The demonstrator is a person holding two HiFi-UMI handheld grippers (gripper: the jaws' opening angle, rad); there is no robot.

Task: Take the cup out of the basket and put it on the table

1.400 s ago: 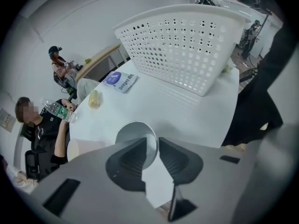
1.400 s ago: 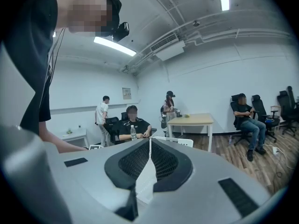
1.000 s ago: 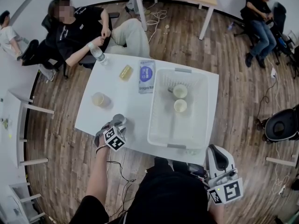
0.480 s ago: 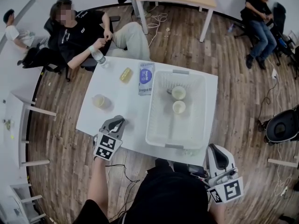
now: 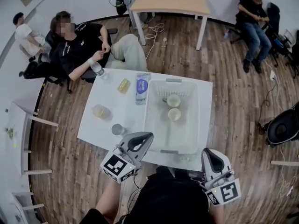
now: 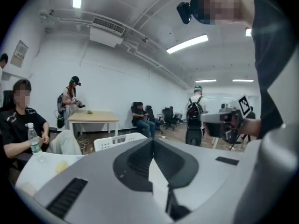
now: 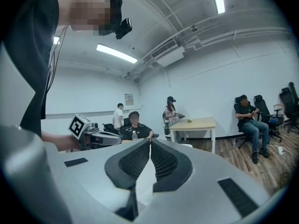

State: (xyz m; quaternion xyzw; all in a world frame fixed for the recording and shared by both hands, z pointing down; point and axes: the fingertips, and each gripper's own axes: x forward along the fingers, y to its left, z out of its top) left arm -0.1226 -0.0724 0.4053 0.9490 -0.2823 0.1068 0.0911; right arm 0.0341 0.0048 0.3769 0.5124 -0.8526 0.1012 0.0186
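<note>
White bench [image 5: 110,99], wood floor on all sides. The basket [image 5: 194,125] fills the right half, its long walls running from near edge to far edge and its right wall close to the bench's right edge.

Two cups are in the basket, in its far half, about midway between the side walls. The far cup [image 5: 174,101] and the near cup [image 5: 174,114] stand one just behind the other, both upright and mouth up. The near half of the basket floor shows bare.

Left half of the bench:
- A yellowish cup [image 5: 99,111] stands towards the left edge.
- A grey cup [image 5: 117,129] stands nearer the near edge, apart from the basket's left wall, with an open strip of bench between them.
- A blue packet [image 5: 141,88] lies at the far edge, just beside the basket's far left corner.
- A small yellow thing [image 5: 123,85] lies to the left of the packet.
- A seated person [image 5: 79,41] is at the far left corner, with a bottle [image 5: 96,68] in hand over that corner.

The left gripper [image 5: 149,135] is over the near edge by the basket's near left corner, tips pointing at it. Its fingers are clenched with nothing between them. It is clear of the grey cup.

The right gripper [image 5: 208,151] is off the near right corner, beyond the near edge and just outside the basket. Its fingers are clenched together and carry nothing.
</note>
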